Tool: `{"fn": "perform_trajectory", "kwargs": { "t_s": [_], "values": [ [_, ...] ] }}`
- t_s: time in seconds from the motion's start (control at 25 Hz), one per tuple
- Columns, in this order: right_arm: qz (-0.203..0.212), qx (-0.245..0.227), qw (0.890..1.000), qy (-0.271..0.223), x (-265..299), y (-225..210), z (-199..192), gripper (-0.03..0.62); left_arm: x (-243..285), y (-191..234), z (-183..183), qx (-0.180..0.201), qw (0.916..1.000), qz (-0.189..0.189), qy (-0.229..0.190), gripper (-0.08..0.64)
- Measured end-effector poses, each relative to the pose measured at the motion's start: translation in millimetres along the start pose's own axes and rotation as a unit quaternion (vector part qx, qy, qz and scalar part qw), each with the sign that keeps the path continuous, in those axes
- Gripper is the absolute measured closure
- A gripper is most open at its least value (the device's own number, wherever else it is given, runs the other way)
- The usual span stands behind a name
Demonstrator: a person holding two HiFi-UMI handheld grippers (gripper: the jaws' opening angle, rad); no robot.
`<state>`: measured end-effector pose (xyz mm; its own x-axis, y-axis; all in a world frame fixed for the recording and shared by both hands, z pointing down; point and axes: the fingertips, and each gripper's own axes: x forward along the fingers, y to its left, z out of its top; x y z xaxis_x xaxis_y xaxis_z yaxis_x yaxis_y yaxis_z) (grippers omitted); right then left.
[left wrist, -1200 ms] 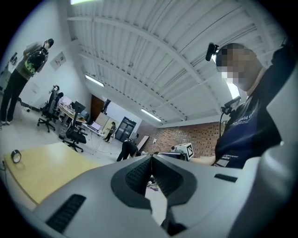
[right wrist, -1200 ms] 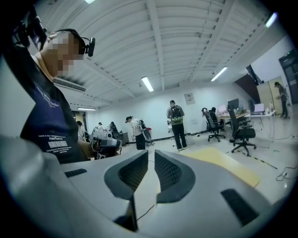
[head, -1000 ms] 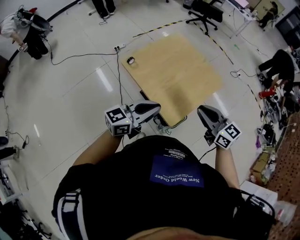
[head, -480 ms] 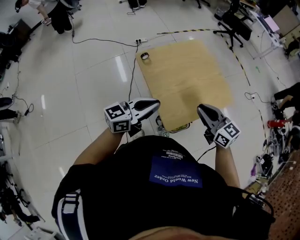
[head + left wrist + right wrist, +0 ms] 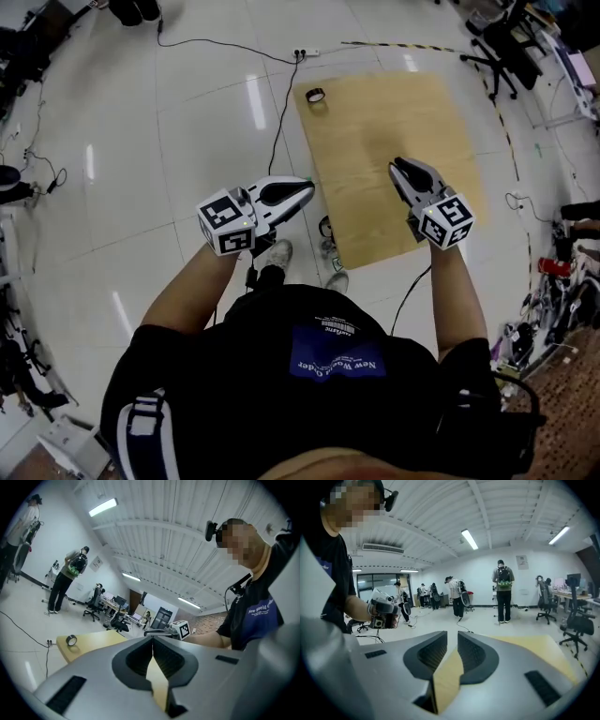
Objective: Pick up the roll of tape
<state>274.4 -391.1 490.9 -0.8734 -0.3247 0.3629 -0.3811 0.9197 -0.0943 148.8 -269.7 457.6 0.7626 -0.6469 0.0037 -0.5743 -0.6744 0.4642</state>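
One roll of tape (image 5: 316, 95) lying at far corner of one wooden board (image 5: 394, 159) on floor, head view. Two grippers hovering near board's close end, well apart from tape: left gripper (image 5: 302, 190) just beside board's edge, right gripper (image 5: 397, 168) over board.

Left gripper view: jaws pressing together, gripping nothing; tape (image 5: 71, 640) sitting on board corner far ahead.

Right gripper view: jaws opening, narrow gap showing, nothing between them; board (image 5: 534, 648) lying beyond.
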Motion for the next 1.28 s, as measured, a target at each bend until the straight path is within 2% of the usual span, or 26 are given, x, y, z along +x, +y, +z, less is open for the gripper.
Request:
{"fn": "perform_trajectory", "kwargs": {
  "t_s": [0.16, 0.28, 0.44, 0.68, 1.12, 1.28],
  "values": [
    [-0.004, -0.022, 0.999, 0.031, 82.5, -31.8, -10.6, 0.522, -21.4, 66.0, -4.2, 0.000, 0.9997, 0.025, 0.005, 0.554],
    [-0.006, -0.029, 0.998, 0.054, 136.1, -54.5, -28.8, 0.522, -29.4, 106.3, -12.5, -0.002, 0.9994, 0.033, 0.010, 0.554],
    [-0.006, -0.048, 0.995, 0.090, 204.1, -68.1, -54.7, 0.514, -43.1, 145.7, -23.6, -0.012, 0.9993, 0.033, 0.011, 0.554],
    [-0.021, -0.093, 0.988, 0.120, 287.1, -100.5, -70.7, 0.504, -51.4, 188.0, -32.8, -0.025, 0.9990, 0.037, 0.012, 0.554],
    [-0.041, -0.118, 0.980, 0.157, 348.5, -116.2, -97.5, 0.482, -63.1, 219.6, -62.8, -0.055, 0.9961, 0.055, 0.042, 0.554],
    [-0.049, -0.128, 0.978, 0.158, 355.8, -117.4, -100.6, 0.483, -65.7, 221.9, -64.7, -0.061, 0.9961, 0.054, 0.033, 0.554]
  ]
}}
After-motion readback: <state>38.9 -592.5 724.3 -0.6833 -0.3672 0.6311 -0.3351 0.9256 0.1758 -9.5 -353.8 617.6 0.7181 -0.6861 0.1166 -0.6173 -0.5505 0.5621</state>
